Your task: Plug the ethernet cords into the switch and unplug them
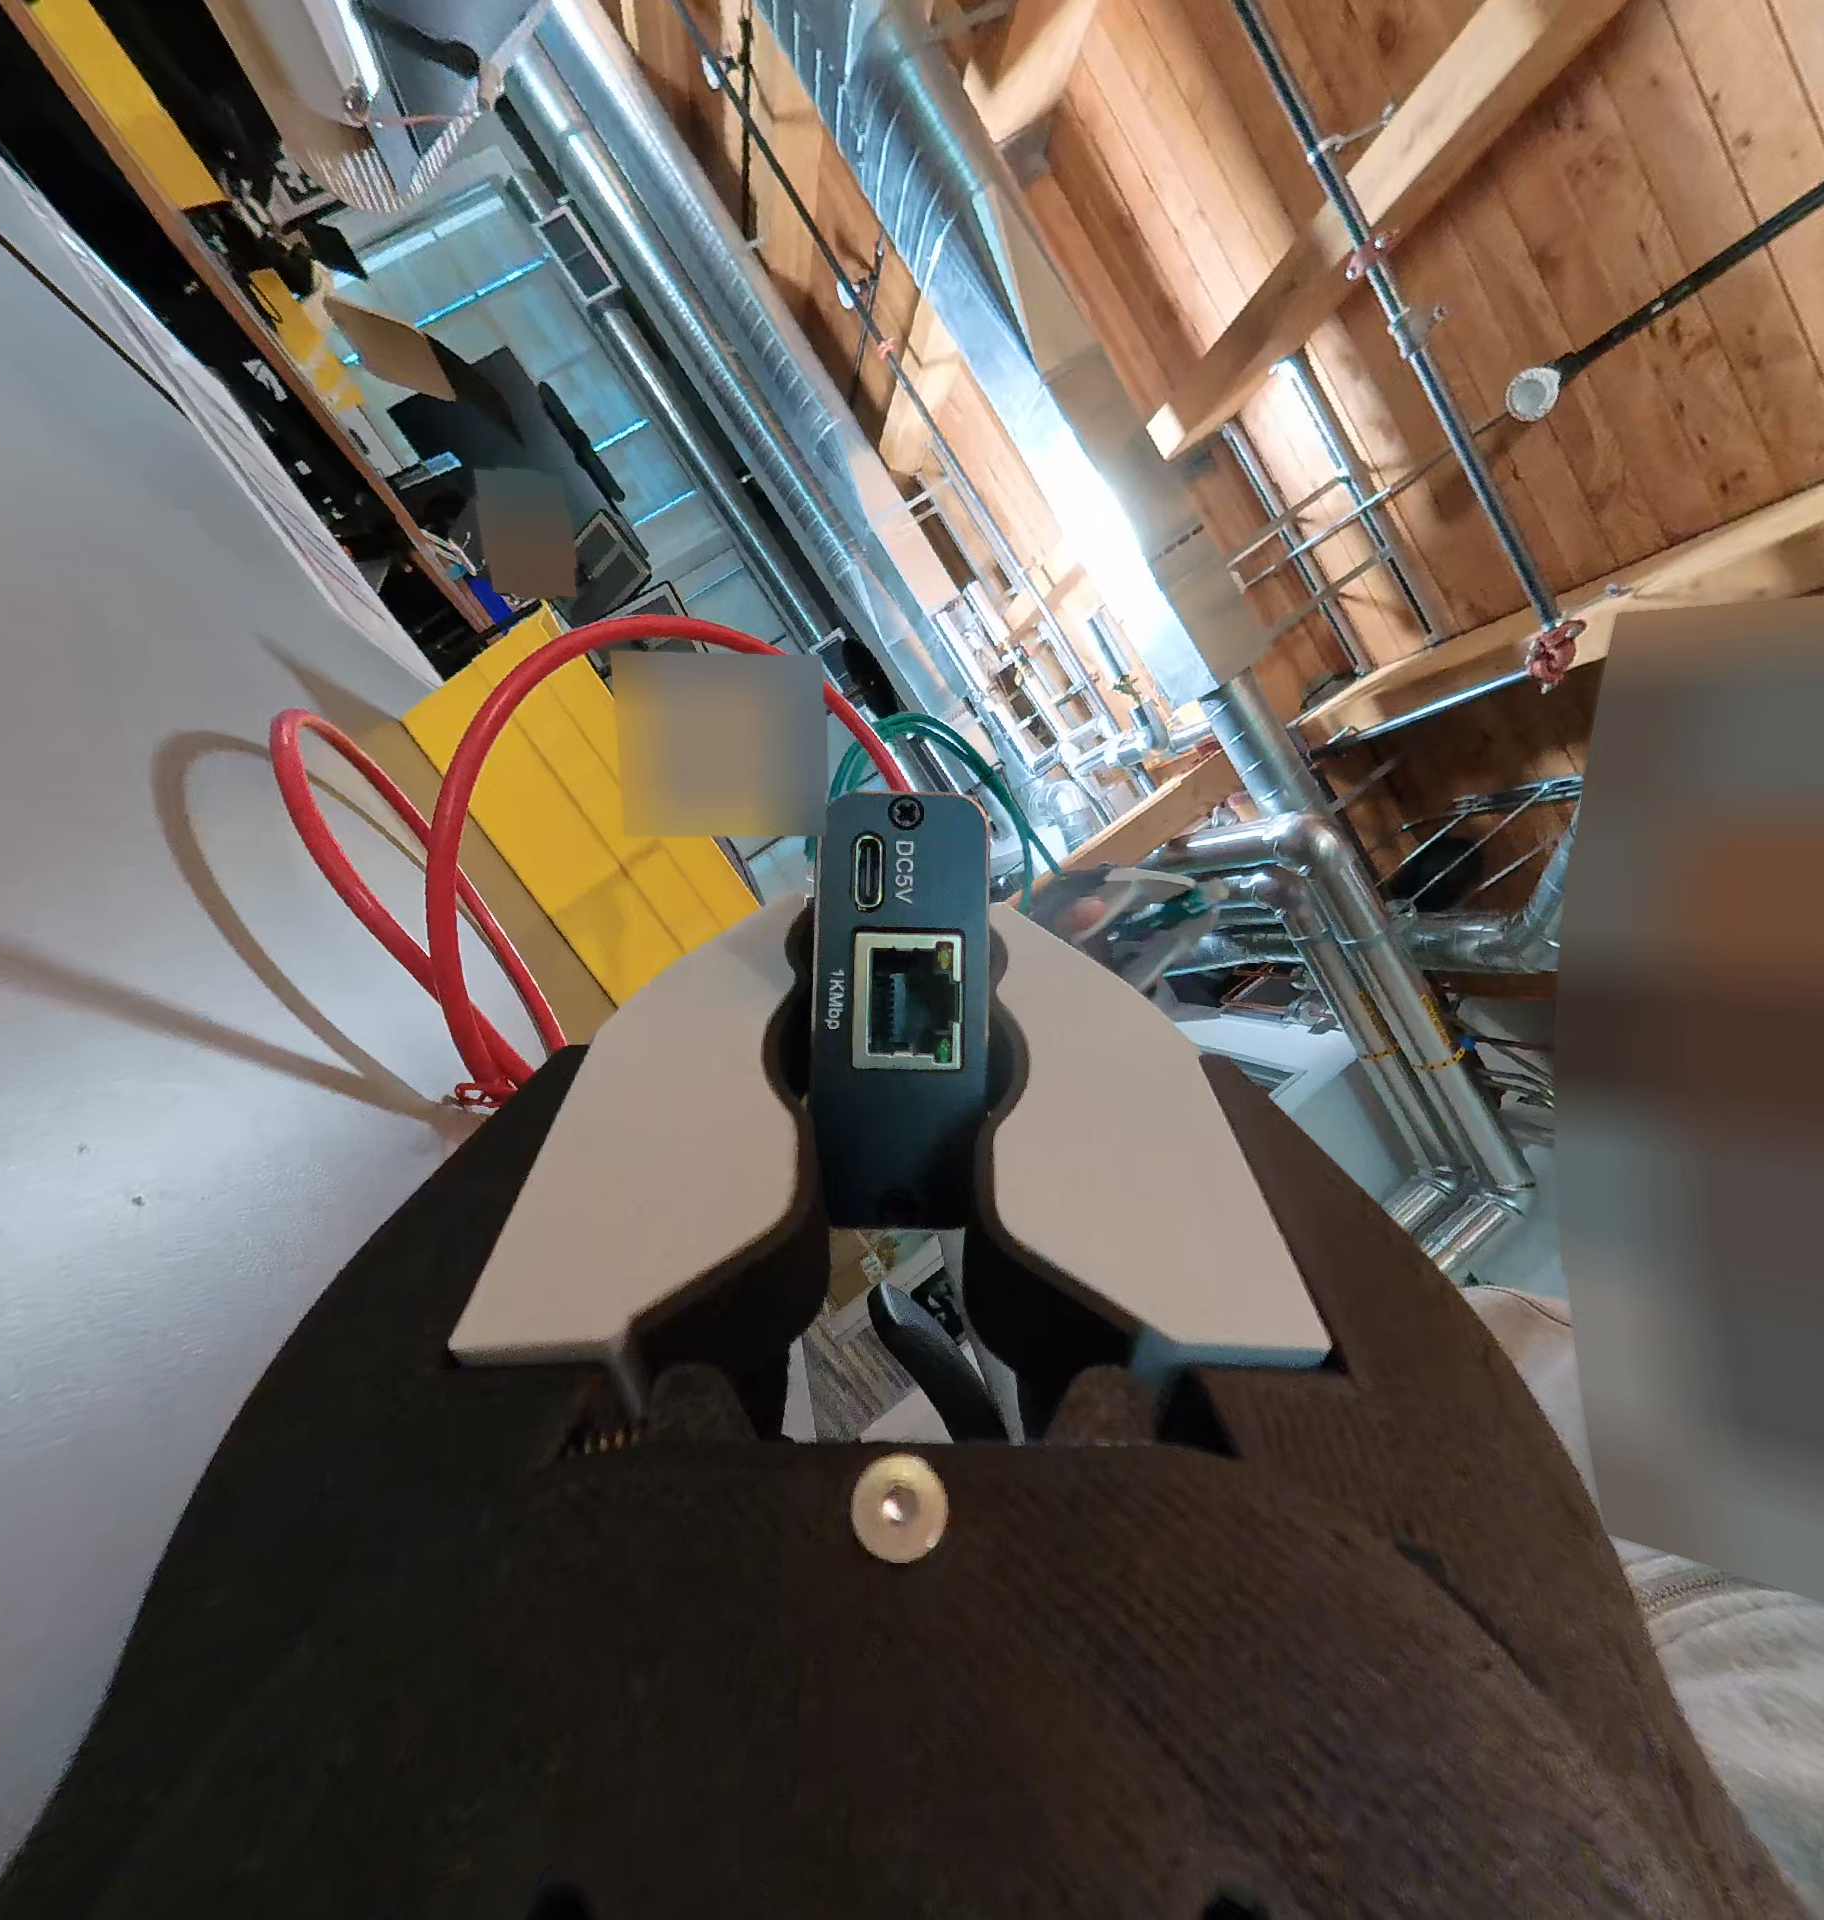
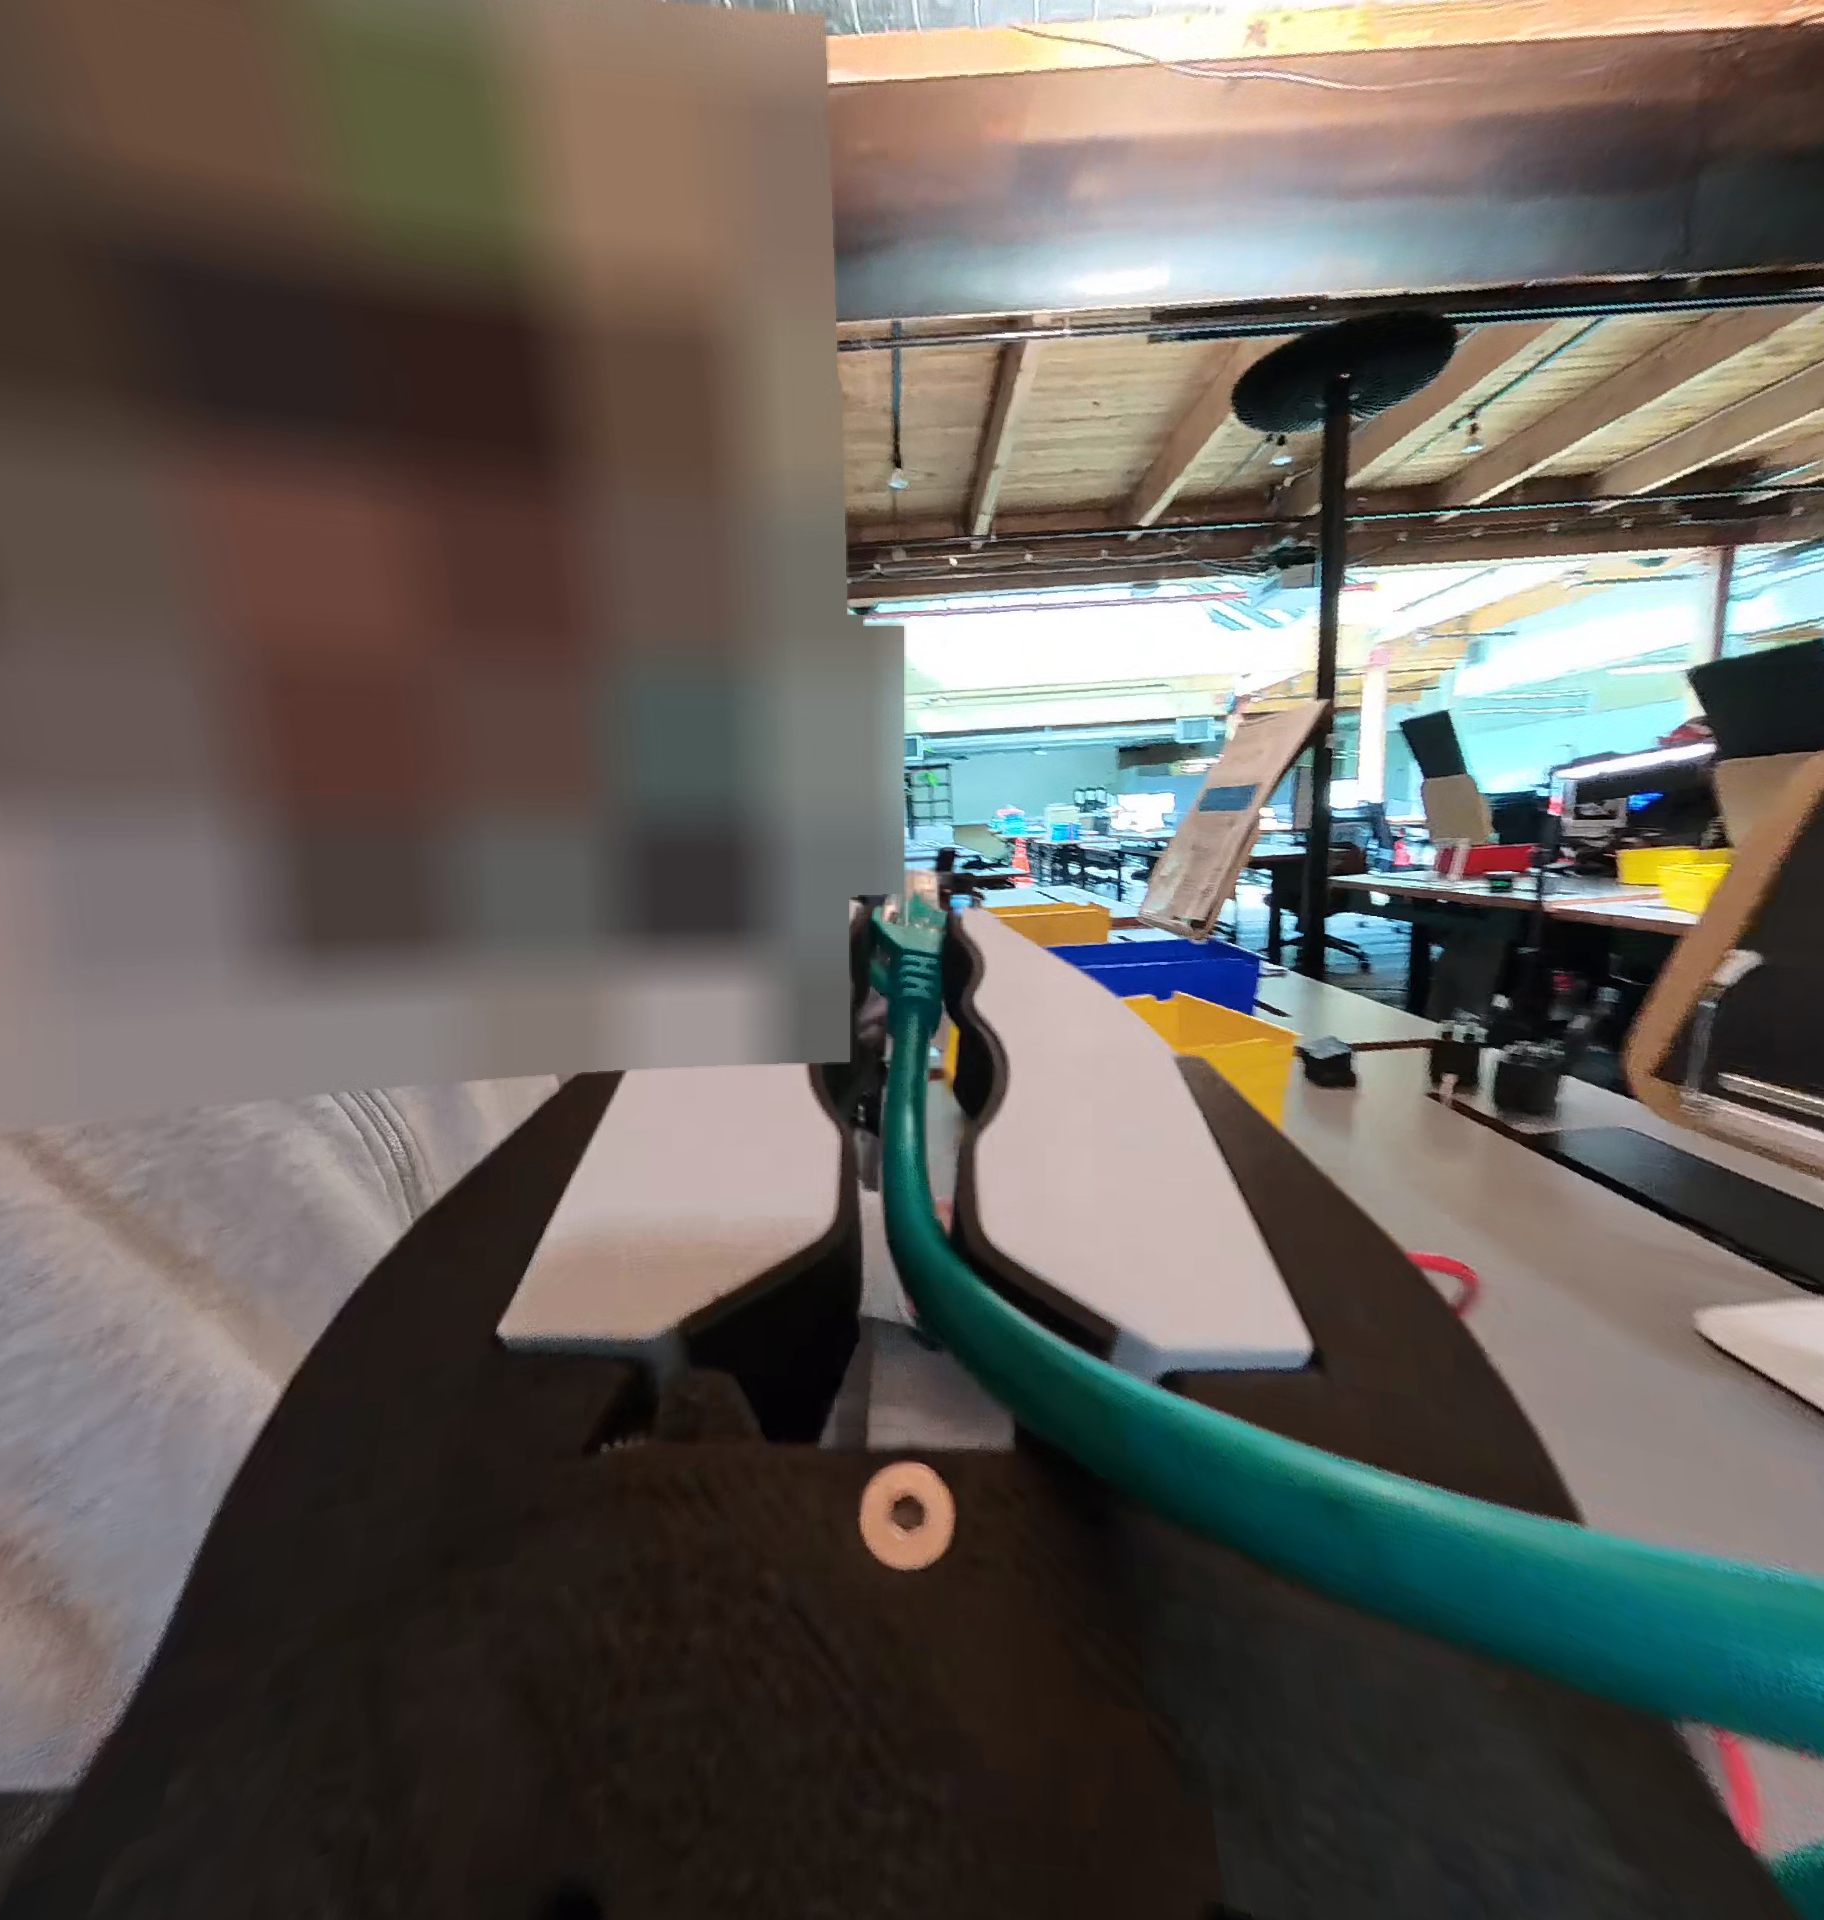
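- One small black switch [image 1: 903,997], with one net hole showing.
- Two cords: one red cord [image 1: 451,883] and one green cord [image 2: 1095,1361].
- Two hand-held grippers: left [image 1: 903,1013], right [image 2: 913,997].
- Three yellow bins [image 2: 1214,1039] and one blue bin [image 2: 1168,961] on the surface [image 2: 1510,1247].

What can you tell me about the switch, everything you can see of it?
The switch is a small, dark box, metal by the look of it, held upright between the fingers of the left gripper, off the table. The end facing the camera has a small oval port at the top, an empty ethernet port below it with two small lights at its corners, and a screw at top and bottom. Nothing is plugged into this end. Its far end is hidden.
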### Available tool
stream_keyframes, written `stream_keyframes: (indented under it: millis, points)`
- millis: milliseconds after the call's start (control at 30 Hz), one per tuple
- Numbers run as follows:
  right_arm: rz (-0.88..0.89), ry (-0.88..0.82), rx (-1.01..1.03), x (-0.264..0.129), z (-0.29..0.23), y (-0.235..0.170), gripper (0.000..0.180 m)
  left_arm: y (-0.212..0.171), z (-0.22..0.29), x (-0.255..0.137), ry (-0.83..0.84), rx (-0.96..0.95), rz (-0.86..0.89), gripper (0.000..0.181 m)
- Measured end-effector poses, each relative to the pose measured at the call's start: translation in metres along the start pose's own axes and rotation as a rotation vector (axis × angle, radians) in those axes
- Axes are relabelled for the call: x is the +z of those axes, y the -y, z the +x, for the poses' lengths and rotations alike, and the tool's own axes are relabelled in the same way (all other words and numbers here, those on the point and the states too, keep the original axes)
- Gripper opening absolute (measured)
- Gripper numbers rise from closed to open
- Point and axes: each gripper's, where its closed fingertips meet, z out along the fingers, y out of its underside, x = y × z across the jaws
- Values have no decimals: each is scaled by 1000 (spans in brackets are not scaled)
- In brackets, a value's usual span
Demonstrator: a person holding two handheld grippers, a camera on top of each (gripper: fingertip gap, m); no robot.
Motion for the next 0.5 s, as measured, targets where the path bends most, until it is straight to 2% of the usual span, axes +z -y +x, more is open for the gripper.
stream_keyframes:
  millis: [33, 200, 267, 333, 400, 500]
  points:
    - [-15, -28, 4, -10, 6, 1, 12, -1, 0, 1, 0, 1, -5, 25]
    - [-59, -226, 178, -81, 64, -22, 13, -3, 0, 2, 1, 5, -13, 25]
    - [-71, -411, 298, -121, 99, -40, 13, -4, 1, 2, 0, 6, -18, 25]
    - [-116, -601, 522, -161, 124, -70, 13, -4, 1, 2, 0, 6, -21, 26]
    - [-173, -691, 720, -185, 131, -99, 14, -4, 0, 2, 0, 4, -21, 26]
    - [-251, -770, 825, -203, 132, -123, 14, -4, 0, 2, -2, -1, -23, 25]
